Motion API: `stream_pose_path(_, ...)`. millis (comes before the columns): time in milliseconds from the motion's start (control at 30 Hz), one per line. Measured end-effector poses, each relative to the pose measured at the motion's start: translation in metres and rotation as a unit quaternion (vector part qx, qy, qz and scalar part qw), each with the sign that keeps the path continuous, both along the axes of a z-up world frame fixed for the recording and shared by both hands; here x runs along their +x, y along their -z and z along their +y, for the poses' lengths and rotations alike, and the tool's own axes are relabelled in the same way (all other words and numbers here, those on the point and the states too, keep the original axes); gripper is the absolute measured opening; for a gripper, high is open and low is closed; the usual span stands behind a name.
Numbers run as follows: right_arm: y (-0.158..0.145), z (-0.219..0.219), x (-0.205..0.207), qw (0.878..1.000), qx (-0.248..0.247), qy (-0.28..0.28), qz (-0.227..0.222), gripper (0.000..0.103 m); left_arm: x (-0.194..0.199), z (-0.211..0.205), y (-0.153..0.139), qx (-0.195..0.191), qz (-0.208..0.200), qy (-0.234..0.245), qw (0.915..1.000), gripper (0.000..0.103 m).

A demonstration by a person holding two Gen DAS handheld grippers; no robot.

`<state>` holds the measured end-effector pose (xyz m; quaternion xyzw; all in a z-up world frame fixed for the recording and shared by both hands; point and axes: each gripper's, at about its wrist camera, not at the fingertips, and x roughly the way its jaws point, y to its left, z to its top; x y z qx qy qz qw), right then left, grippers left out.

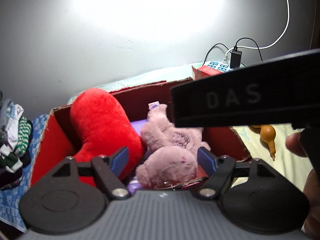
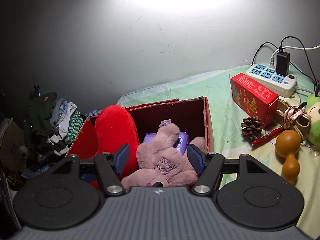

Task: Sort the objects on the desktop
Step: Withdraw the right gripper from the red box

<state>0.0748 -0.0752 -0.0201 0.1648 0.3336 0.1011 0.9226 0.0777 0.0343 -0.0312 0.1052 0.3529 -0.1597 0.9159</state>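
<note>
A red cardboard box (image 1: pixel 140 89) stands on the bed cover and holds a red plush cushion (image 1: pixel 104 124), a pink plush bear (image 1: pixel 170 164) and a purple packet (image 1: pixel 138 127). My left gripper (image 1: pixel 163 158) hovers over the box's near edge, open, with the bear's head lying loose between its blue pads. In the right wrist view the same box (image 2: pixel 208 124), cushion (image 2: pixel 116 128), bear (image 2: pixel 166 160) and packet (image 2: pixel 184 142) show. My right gripper (image 2: pixel 159 156) is open around the bear's body.
The other gripper's black body (image 1: pixel 240 104) crosses the upper right, with a hand (image 1: pixel 296 144) below it. Right of the box lie a pinecone (image 2: pixel 251 128), a red carton (image 2: pixel 254 100), a power strip (image 2: pixel 272 78), a gourd (image 2: pixel 288 152) and a green plush (image 2: pixel 316 120). Folded clothes (image 2: pixel 52 120) are piled left.
</note>
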Motion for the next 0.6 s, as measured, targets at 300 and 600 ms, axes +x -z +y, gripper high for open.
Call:
stream_pose_path(300,0.013,-0.060,-0.055,0.998,-0.027,0.044,0.038,0.066,-0.042,-0.002,-0.010,-0.008,0.009,-0.007,0.9999,0.081)
stream_pose_path(600,0.007,-0.122,-0.090,0.990,-0.084,0.077,0.078,0.066,-0.065,-0.062,-0.012,-0.018,0.032,0.012,0.9992,0.084)
